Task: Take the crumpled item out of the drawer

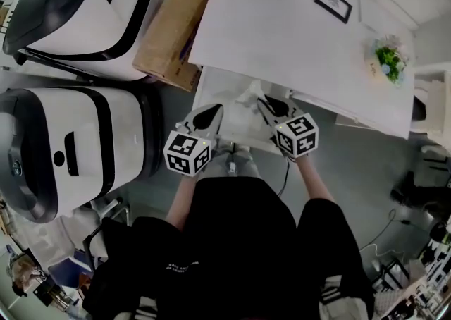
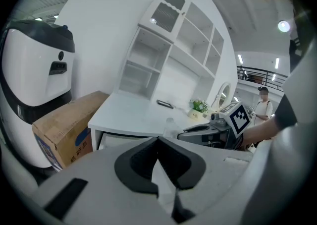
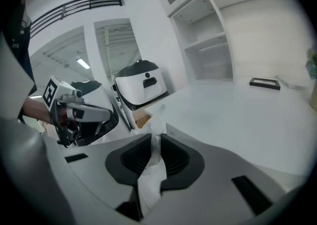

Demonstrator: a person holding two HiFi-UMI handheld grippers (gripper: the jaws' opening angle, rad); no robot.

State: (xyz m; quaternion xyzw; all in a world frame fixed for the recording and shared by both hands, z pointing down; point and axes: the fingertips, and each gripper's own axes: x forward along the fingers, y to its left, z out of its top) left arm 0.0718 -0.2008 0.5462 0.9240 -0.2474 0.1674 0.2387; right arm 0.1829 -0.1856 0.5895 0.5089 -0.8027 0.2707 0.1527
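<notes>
A cardboard box (image 1: 176,26) leans at the desk's (image 1: 282,29) left edge, well clear of the work. The left gripper (image 1: 215,110) hangs over the left part of the open drawer (image 1: 206,93), its jaws closed tip to tip with nothing showing beyond them. To its right, the crumpled item (image 1: 248,96), thin white paper or film, is pinched between the narrow jaws of the right gripper (image 1: 262,103). A wisp stands above the tips and a loose tail hangs behind the pads (image 3: 171,157). It sits over the drawer near the desk's front edge and appears to be about level with the desk top, so the step in hand looks like the lift-out. To do it well, the right pinch should stay firm, since so light a thing can slip from a thin hold. The lift should go straight up and toward the person, so the tail clears the drawer's front and the desk's edge without snagging. The left gripper is best held aside, away from the tail.
</notes>
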